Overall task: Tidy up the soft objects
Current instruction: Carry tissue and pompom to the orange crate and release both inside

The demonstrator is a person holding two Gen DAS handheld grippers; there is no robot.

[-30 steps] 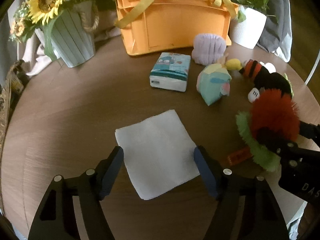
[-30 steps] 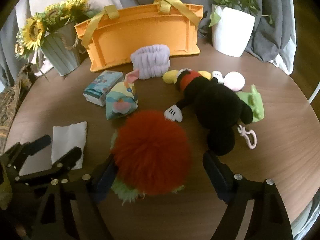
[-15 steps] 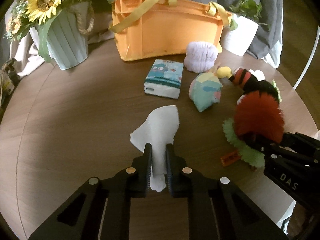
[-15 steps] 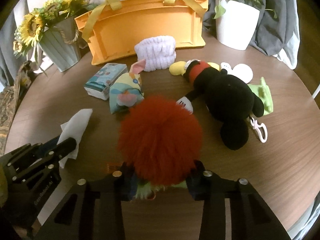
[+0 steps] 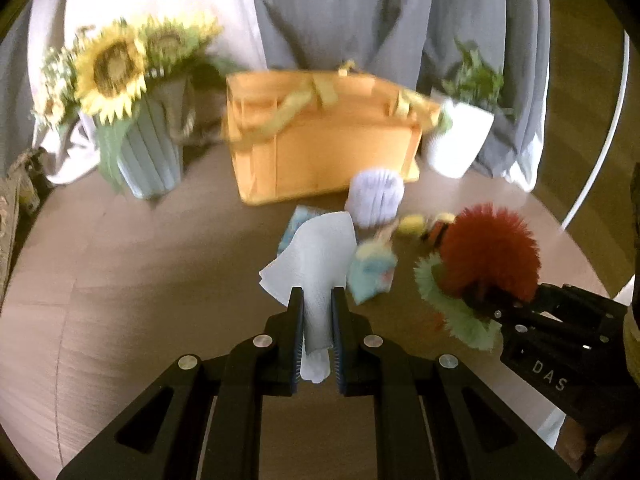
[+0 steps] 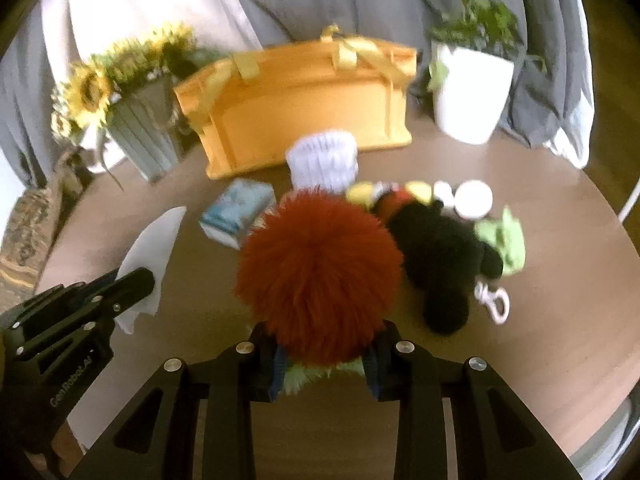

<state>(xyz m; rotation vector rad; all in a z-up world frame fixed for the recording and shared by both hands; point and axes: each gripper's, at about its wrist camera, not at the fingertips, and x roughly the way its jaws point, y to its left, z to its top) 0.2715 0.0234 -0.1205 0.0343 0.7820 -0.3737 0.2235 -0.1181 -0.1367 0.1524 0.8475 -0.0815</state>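
We find the left gripper [image 5: 316, 312] with its fingers clamped on a white, crumpled paper tissue [image 5: 316, 260], which stands up out of the grip and appears clear of the round brown wooden bench [image 5: 140, 280]. The right gripper [image 6: 324, 356] has its fingers clamped on the base of a fluffy red pompom toy with a pale green fringe [image 6: 318, 276], which also appears lifted off the bench.

The orange plastic crate with yellow strap handles [image 5: 324, 152] stands at the far side of the bench, directly ahead of both grippers, its long side facing us. We judge it the likely destination. From the left gripper it lies ahead and slightly right; from the right gripper, ahead and slightly left. Neither arm appears clearly nearer.

On the bench between grippers and crate lie a lilac ribbed roll [image 6: 322, 160], a blue tissue packet [image 6: 236, 212] and a black plush mouse [image 6: 436, 248]. Motion blur limits finer detail.
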